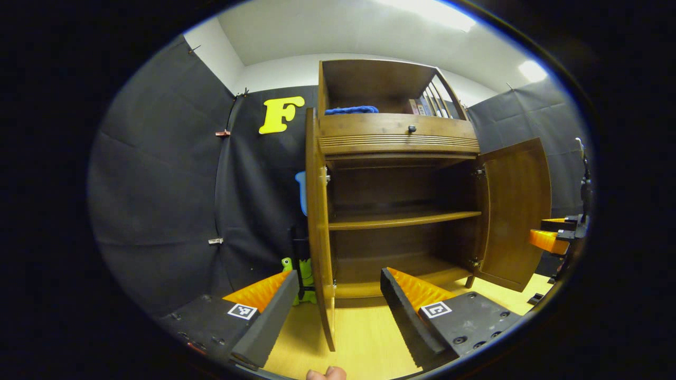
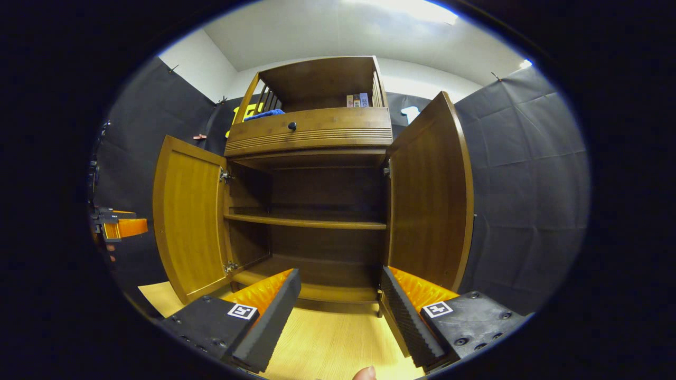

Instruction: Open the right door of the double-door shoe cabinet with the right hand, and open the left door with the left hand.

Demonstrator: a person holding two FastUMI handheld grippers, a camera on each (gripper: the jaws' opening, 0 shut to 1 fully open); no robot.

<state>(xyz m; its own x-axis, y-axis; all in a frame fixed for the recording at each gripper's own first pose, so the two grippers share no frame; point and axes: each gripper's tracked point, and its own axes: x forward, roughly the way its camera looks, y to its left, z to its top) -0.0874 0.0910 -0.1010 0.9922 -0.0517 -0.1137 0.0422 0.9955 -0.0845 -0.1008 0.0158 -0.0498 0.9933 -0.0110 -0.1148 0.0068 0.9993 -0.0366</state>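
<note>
Both doors of the shoe cabinet stand swung wide: left door, right door. Cabinet stands on the wooden floor. Left gripper jaws apart, empty, straddling the left door's edge without touching. Right gripper jaws apart, empty.

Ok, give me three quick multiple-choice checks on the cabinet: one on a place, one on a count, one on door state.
1. Where is the blue cloth?
A. top open compartment
B. middle shelf
C. floor

2. How many knobs on the drawer front?
A. three
B. two
C. one

3. The left door and right door are:
A. both shut
B. both open
C. one open

1 A: it lies above the drawer.
2 C: a single dark knob.
3 B: both swing clear, baring the shelf.
</note>
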